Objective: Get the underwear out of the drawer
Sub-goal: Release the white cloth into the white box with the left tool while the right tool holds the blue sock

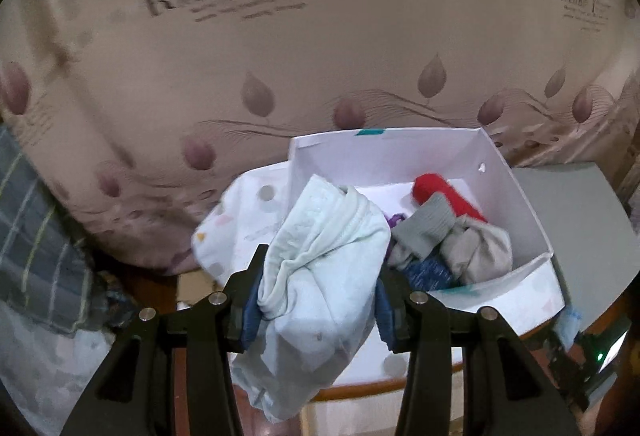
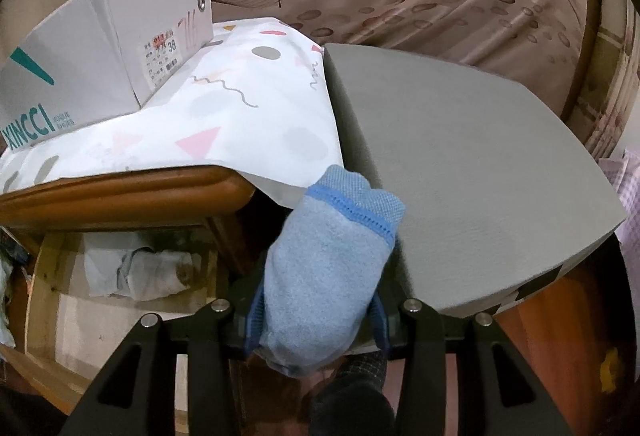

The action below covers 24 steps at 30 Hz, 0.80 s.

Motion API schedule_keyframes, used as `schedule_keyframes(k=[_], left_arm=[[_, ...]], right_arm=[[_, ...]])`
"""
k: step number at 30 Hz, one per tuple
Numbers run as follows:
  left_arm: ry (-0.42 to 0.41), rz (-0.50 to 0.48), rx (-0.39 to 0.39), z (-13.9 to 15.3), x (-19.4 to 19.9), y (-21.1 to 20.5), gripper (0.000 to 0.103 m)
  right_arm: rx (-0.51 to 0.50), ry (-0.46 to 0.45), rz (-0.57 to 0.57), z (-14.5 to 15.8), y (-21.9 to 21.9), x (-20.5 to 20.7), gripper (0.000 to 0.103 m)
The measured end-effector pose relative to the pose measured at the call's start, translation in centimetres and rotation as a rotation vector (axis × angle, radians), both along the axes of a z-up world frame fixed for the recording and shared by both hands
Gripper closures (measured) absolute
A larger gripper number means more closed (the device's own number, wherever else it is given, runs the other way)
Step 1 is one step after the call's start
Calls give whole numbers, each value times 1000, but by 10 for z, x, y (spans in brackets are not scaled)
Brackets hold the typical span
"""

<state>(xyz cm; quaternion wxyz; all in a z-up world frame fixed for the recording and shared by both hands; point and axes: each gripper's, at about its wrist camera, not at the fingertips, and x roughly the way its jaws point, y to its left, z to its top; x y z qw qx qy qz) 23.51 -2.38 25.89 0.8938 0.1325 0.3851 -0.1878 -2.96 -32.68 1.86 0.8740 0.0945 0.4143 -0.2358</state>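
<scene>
Underwear (image 1: 320, 268), pale mint knit with a ribbed elastic edge, hangs bunched and creased between the blue pads of the left gripper (image 1: 318, 300), which pinch it from both sides above the near end of the box (image 1: 524, 204). Box: white cardboard, open-topped, straight-walled, with a small punched hole in its right wall and a teal mark on its far rim. It holds a loose heap of soft goods: a red roll (image 1: 444, 196), a grey ribbed cuff (image 1: 428, 232), a light grey wad (image 1: 480, 248), a blue-flecked knit (image 1: 430, 272), and a scrap of purple. The box stands on a white cloth (image 2: 224, 124) printed with grey blobs, pink triangles and squiggles, spread over a wooden table (image 2: 120, 196) with a rounded edge.

Right gripper (image 2: 318, 320): its blue pads are pressed onto a light blue terry item (image 2: 324, 268), soft and nubbly, with a darker blue stitched band near its upper end. It is held at the near corner of a matte grey slab (image 2: 460, 164) that lies flat just beside the cloth. Below the table edge, an open wooden drawer (image 2: 44, 276) contains a crumpled whitish garment (image 2: 140, 272). A leaf-printed beige fabric (image 1: 280, 56) forms the backdrop.
</scene>
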Motion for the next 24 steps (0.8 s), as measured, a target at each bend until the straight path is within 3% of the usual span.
schedule_keyframes(k=[10, 16, 18, 20, 24], left_arm=[[90, -43, 69, -41, 36, -38, 58], [132, -13, 72, -57, 50, -38, 50], [130, -10, 70, -59, 51, -38, 44], [120, -2, 59, -57, 52, -36, 31], [109, -16, 54, -54, 49, -37, 15]], right_arm=[[-12, 20, 8, -4, 1, 4, 60], [-12, 21, 10, -4, 1, 5, 60], [-18, 24, 9, -4, 2, 5, 60], [-19, 25, 10, -4, 3, 6, 60], [-20, 25, 15, -4, 4, 7, 60]])
